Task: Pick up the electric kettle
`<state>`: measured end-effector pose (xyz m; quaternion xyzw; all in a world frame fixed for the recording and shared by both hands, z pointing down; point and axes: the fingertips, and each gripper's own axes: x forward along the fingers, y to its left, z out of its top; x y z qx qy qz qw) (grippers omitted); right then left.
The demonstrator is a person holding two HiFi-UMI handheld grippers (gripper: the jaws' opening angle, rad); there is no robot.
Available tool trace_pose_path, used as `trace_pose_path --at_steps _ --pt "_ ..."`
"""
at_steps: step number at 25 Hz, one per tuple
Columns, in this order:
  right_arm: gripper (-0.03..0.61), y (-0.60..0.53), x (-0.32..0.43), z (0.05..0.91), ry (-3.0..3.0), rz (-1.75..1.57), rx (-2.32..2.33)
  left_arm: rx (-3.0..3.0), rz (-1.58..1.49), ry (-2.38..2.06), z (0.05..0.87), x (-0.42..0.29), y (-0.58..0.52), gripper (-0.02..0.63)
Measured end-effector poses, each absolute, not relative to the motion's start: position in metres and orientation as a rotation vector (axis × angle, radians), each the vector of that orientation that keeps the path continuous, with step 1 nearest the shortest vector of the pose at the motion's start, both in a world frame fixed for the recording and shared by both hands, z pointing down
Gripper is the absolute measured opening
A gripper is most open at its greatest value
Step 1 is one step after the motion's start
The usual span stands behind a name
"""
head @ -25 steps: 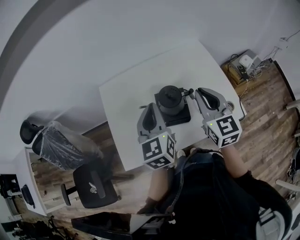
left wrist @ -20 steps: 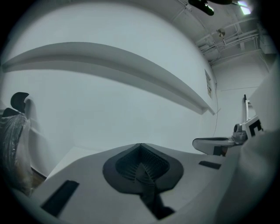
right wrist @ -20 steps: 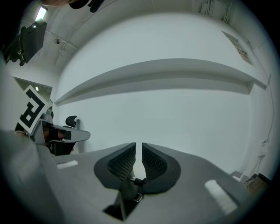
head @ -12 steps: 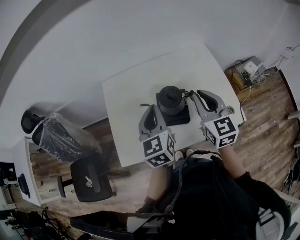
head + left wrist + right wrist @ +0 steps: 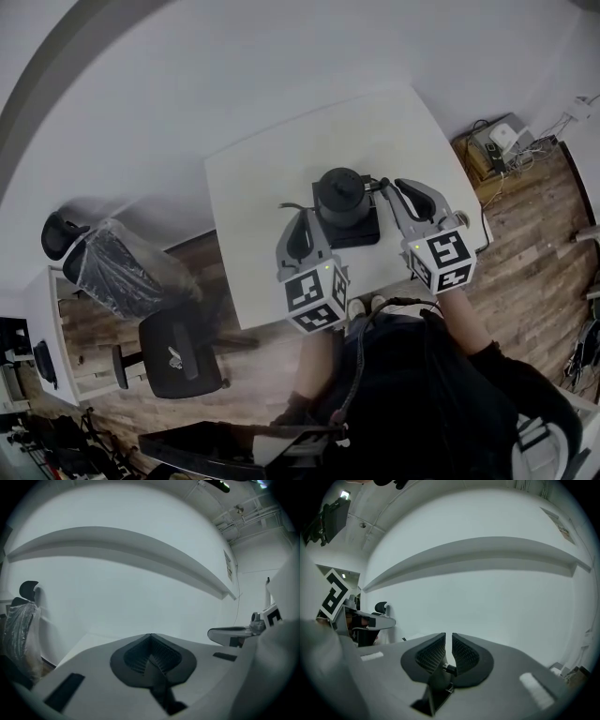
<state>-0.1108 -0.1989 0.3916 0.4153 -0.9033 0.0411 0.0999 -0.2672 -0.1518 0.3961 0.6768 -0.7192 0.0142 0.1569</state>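
Observation:
A dark electric kettle (image 5: 342,195) with a knobbed lid stands on its black square base (image 5: 361,234) on the white table (image 5: 253,187). My left gripper (image 5: 302,216) hovers just left of the kettle, its jaws pressed together with nothing in them (image 5: 150,635). Just right of the kettle is my right gripper (image 5: 400,184). A narrow slit shows between its pads (image 5: 449,635), and nothing is in it. Neither gripper touches the kettle. In the left gripper view the right gripper (image 5: 233,633) shows at the right.
A thin cord (image 5: 289,206) runs from the base on the table. On the wooden floor, a black office chair (image 5: 178,361) and a plastic-wrapped chair (image 5: 117,281) stand to the left. Boxes and cables (image 5: 492,141) lie to the right. A white wall rises behind the table.
The head view has shifted slightly. Both grippers stay on either side of the kettle, which has not moved.

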Motion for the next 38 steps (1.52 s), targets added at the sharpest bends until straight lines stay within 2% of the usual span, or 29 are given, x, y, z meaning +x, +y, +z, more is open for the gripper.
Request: trace_pose_path --at_steps 19,28,30,35,38 --pt "0.042 -0.222 -0.103 0.443 -2.557 0.192 1.185 1.725 0.027 -2.090 0.448 -0.309 -0.160 0.000" --pt "0.107 -0.230 -0.105 0.468 -2.502 0.203 1.121 1.634 -0.033 -2.016 0.482 -0.325 -0.170 0.123" --pt "0.118 -0.232 -0.103 0.475 -2.484 0.209 1.115 1.627 -0.041 -1.995 0.488 -0.326 -0.173 0.175" --pt "0.151 -0.236 -0.103 0.494 -2.443 0.228 1.083 1.608 -0.093 -1.943 0.500 -0.328 -0.181 0.215" --pt "0.174 -0.239 -0.106 0.506 -2.419 0.230 1.047 1.614 -0.086 -1.932 0.504 -0.328 -0.187 0.216"
